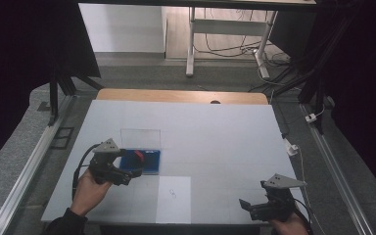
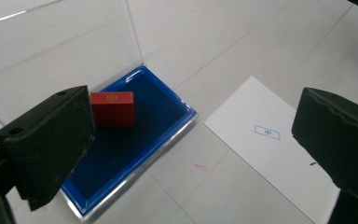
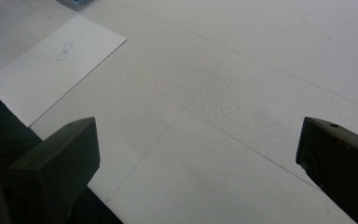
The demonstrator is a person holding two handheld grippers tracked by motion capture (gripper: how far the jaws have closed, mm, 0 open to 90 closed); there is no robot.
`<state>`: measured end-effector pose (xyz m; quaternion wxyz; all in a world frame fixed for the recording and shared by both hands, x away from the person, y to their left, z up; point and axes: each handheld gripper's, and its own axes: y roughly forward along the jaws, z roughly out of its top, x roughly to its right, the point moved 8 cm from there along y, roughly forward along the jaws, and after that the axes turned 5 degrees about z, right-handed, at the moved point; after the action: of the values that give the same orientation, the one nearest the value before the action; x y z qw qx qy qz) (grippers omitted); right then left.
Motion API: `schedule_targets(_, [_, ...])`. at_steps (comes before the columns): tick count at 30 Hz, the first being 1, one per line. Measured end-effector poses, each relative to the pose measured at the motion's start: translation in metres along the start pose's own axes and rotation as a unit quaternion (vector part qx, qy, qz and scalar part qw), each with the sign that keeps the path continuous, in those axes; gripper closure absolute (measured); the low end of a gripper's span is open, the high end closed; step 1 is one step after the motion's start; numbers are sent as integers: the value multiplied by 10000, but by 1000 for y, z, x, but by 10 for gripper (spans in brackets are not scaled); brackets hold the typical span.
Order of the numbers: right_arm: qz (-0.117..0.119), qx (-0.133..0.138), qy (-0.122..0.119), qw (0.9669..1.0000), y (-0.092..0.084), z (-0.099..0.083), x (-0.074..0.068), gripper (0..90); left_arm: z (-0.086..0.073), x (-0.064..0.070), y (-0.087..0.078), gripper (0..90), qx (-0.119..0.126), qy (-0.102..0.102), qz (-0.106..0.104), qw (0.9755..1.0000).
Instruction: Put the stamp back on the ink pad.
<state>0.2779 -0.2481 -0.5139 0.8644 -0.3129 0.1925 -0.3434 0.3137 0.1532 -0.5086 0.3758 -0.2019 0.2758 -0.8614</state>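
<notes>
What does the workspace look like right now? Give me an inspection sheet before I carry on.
Surface: white table, wooden edge at the far side.
Job's things: red block standing in the blue tray, whose clear lid is raised; white sheet with a small printed mark lies beside the tray.
Clutter: nothing seen.
Grippers: left claw open beside the tray, block not between its jaws; right claw open over bare table near the front right.
Cables: one trails from each claw; more on the floor beyond the table.
Surroundings: dark curtains both sides, desk frame behind.
</notes>
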Motion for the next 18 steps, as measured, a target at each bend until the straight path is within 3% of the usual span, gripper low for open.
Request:
schedule_targets(11, [-5,-11,14,10000,0,0,0,0,-19,10,-24,0,88,-101,-73,9999])
schedule_targets(18, [-34,3,51,10000,0,0,1,0,-38,13,-37,0,48,-127,-3,9999])
